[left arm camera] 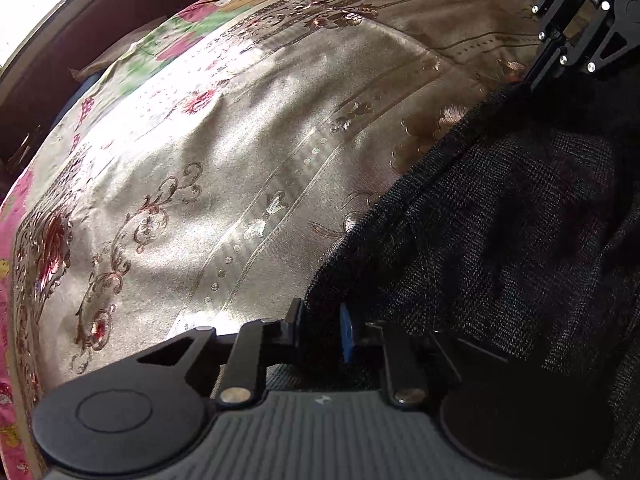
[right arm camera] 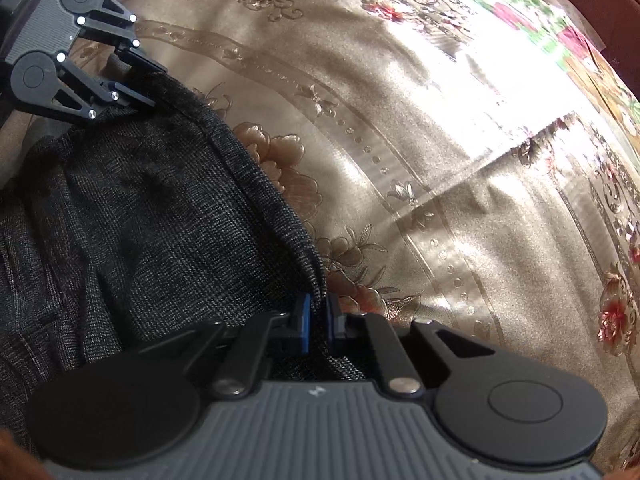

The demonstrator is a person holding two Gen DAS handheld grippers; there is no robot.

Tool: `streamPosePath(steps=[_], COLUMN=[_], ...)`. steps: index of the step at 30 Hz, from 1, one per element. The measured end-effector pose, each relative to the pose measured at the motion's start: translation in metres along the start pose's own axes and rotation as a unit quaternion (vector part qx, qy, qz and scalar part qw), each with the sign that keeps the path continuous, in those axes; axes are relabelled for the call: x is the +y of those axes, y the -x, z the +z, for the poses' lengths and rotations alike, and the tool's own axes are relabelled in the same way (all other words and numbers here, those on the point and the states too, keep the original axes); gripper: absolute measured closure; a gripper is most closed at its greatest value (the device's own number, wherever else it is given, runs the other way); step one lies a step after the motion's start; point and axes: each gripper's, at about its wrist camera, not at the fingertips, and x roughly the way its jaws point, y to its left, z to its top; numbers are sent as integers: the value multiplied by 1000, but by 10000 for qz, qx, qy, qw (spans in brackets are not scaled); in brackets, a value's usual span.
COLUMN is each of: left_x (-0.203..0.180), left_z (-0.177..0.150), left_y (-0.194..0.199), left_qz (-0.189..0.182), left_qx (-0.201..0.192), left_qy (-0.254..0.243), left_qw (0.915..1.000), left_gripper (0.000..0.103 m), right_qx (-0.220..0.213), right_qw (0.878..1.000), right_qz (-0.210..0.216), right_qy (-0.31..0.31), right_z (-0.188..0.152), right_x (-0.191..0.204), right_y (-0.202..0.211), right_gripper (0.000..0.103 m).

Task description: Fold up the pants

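Shiny floral bedspread (left arm camera: pixel 208 152) under dark woven pants (left arm camera: pixel 500 216): soft, limp, light. Left gripper (left arm camera: pixel 320 332) and right gripper (right arm camera: pixel 318 322) each pinch the hem edge; corners give good hold.

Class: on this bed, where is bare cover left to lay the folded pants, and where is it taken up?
Free: the gold floral bedspread between the pants' edge and the pink border. Crowded: the dark pants, whose edge is pinched by the left gripper and right gripper.

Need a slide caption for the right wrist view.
Right gripper clamps the dark grey woven pants at their edge over a gold floral bedspread.
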Motion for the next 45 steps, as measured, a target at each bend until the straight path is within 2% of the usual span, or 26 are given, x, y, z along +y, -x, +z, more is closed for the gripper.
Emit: streamPosePath(steps=[6, 12, 16, 18, 21, 24, 25, 27, 30, 32, 33, 35, 36, 37, 38, 39, 45], left_x=[2, -19, -48, -66, -91, -120, -128, -144, -157, -162, -163, -163, -165, -165, -166, -167, -172], left_z=[-9, -34, -58, -76, -103, -127, -133, -143, -150, -150, -149, -148, -148, -149, -148, -148, -148], left_y=[30, 82, 134, 154, 166, 162, 159, 151, 141, 138, 137, 137, 138, 138, 136, 134, 119], left_qz=[106, 396, 548, 592, 586, 620, 676, 824, 931, 991, 1011, 1127, 1172, 1182, 1190, 1184, 1040], left_qx=[-224, -570, -823, -852, -846, -773, -777, -732, -707, -736, -746, -821, -892, -962, -993, -991, -946], left_qy=[187, 258, 331, 342, 486, 511, 470, 412, 218, 148, 129, 23, -49, -95, -154, -244, -739], left_qw=[9995, 9973, 9946, 9940, 9935, 9938, 9936, 9931, 9929, 9922, 9920, 9902, 9891, 9883, 9878, 9877, 9873], left_gripper=[80, 80, 80, 80, 80, 81, 81, 80, 79, 78, 77, 72, 69, 61, 49, 45, 39], right_qx=[-616, -1160, -1441, -1529, -1590, -1313, -1209, -1055, -1025, -1017, -1019, -1011, -1050, -1061, -1015, -954, -701], right_qw=[9980, 9930, 9893, 9880, 9870, 9908, 9919, 9911, 9788, 9698, 9645, 9412, 9299, 9199, 9138, 9100, 9009], right_qz=[-137, -111, -54, 7, 170, 107, 41, -431, -1143, -1546, -1681, -2226, -2376, -2406, -2420, -2431, -1991], right_qy=[-80, 184, 231, 192, 188, 296, 388, 683, 1359, 1588, 1764, 2333, 2605, 2910, 3100, 3220, 3793], right_z=[-10, -44, -75, -93, -117, -141, -148, -162, -170, -167, -164, -162, -161, -159, -156, -151, -116], right_x=[10, 59, 100, 118, 148, 181, 191, 211, 224, 220, 216, 210, 208, 203, 198, 192, 166], right_y=[51, 114, 157, 176, 192, 178, 171, 153, 135, 125, 121, 110, 106, 101, 94, 88, 59], right_gripper=[96, 96, 96, 101, 103, 103, 103, 102, 98, 72, 67, 45, 42, 41, 39, 39, 40])
